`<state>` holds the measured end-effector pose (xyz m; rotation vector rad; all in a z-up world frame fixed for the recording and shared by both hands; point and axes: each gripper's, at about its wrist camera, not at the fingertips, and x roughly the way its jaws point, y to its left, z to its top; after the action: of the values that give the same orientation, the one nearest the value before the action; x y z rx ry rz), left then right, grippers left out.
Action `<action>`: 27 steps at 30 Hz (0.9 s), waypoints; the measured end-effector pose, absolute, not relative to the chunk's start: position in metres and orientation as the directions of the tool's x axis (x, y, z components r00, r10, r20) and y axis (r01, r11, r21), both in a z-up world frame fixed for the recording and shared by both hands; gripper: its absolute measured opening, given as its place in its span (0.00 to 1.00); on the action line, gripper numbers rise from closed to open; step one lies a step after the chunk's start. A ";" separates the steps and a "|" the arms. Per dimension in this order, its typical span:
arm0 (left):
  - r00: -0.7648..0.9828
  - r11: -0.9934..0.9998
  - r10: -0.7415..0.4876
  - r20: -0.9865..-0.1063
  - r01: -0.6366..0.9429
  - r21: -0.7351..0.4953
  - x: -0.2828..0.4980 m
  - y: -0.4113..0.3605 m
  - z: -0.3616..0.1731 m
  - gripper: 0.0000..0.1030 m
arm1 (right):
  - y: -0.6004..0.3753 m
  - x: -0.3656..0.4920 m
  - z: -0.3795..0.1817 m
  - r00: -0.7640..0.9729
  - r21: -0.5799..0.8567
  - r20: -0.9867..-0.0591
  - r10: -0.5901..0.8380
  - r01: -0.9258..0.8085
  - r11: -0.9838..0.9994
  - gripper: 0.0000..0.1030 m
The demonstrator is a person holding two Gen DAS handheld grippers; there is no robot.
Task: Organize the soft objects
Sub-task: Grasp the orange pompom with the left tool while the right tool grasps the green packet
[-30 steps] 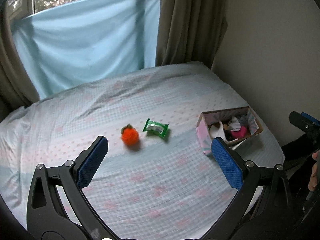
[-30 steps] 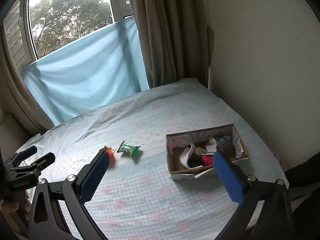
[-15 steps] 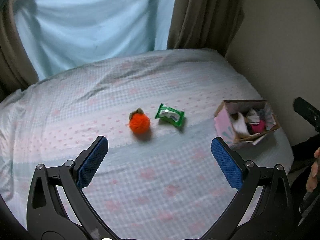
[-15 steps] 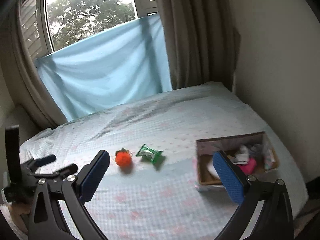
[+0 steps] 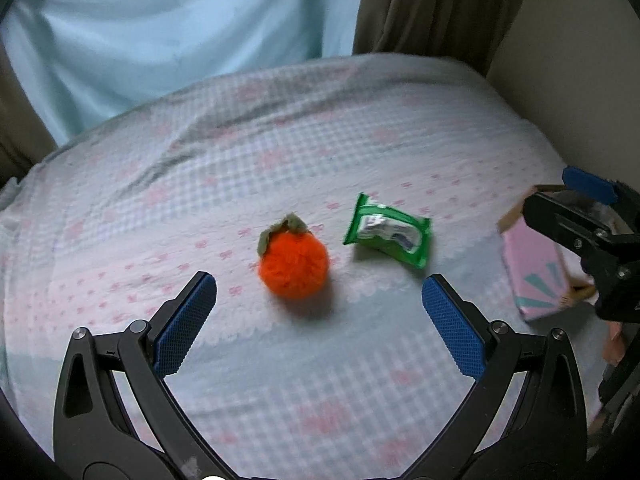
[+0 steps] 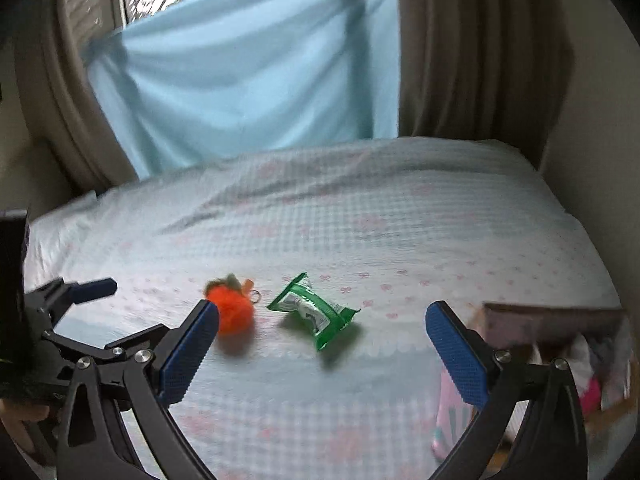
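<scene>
An orange plush fruit (image 5: 294,266) with a green leaf lies on the bed, just beyond my open, empty left gripper (image 5: 320,300). A green soft packet (image 5: 388,231) lies to its right. In the right wrist view the plush (image 6: 232,312) and the packet (image 6: 314,312) lie ahead of my open, empty right gripper (image 6: 320,334). A pink cardboard box (image 6: 560,360) holding soft items sits at the right, by the right finger. The box also shows in the left wrist view (image 5: 536,272), partly hidden by the other gripper.
The bed has a pale checked sheet (image 5: 280,152) with pink bows. A light blue cloth (image 6: 248,80) and brown curtains (image 6: 472,52) hang behind it. A wall (image 5: 568,60) runs along the right edge of the bed.
Both grippers have moved forward and down toward the bed. The plush and the packet now look larger and nearer. The box has slid toward the right edge of both views.
</scene>
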<state>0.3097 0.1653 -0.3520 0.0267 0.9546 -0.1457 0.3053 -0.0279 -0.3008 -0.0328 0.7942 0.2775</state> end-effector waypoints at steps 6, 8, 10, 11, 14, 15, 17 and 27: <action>0.561 0.994 -0.060 -0.826 0.108 0.001 0.348 0.163 -0.406 0.90 | -0.003 0.357 -0.358 0.592 -0.015 -0.776 0.218 -0.362 0.932 1.00; 0.550 0.994 -0.045 -0.834 0.105 0.016 0.358 0.163 -0.421 0.87 | 0.004 0.369 -0.376 0.567 -0.026 -0.793 0.223 -0.397 0.917 0.99; 0.539 0.995 -0.035 -0.842 0.099 0.022 0.367 0.164 -0.436 0.87 | 0.009 0.382 -0.393 0.534 -0.019 -0.812 0.233 -0.425 0.905 0.99; 0.534 0.995 -0.034 -0.845 0.097 0.021 0.371 0.166 -0.443 0.87 | 0.011 0.388 -0.400 0.520 -0.017 -0.821 0.238 -0.438 0.899 0.99; 0.525 0.996 -0.024 -0.851 0.090 0.028 0.380 0.169 -0.458 0.86 | 0.018 0.402 -0.417 0.483 -0.017 -0.840 0.246 -0.478 0.878 0.97; 0.520 0.996 -0.024 -0.854 0.090 0.026 0.384 0.170 -0.463 0.85 | 0.021 0.406 -0.424 0.464 -0.013 -0.850 0.251 -0.494 0.869 0.95; 0.514 0.996 -0.033 -0.857 0.093 0.018 0.390 0.171 -0.470 0.80 | 0.025 0.412 -0.433 0.436 -0.007 -0.863 0.255 -0.514 0.858 0.88; 0.462 0.988 -0.069 -0.884 0.155 0.004 0.398 0.165 -0.493 0.40 | 0.050 0.417 -0.470 0.357 -0.014 -0.902 0.243 -0.587 0.810 0.43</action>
<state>0.3983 0.1649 -0.4934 0.0877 1.0818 -0.1377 0.4170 0.0504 -0.4697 -0.3637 1.0816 0.5514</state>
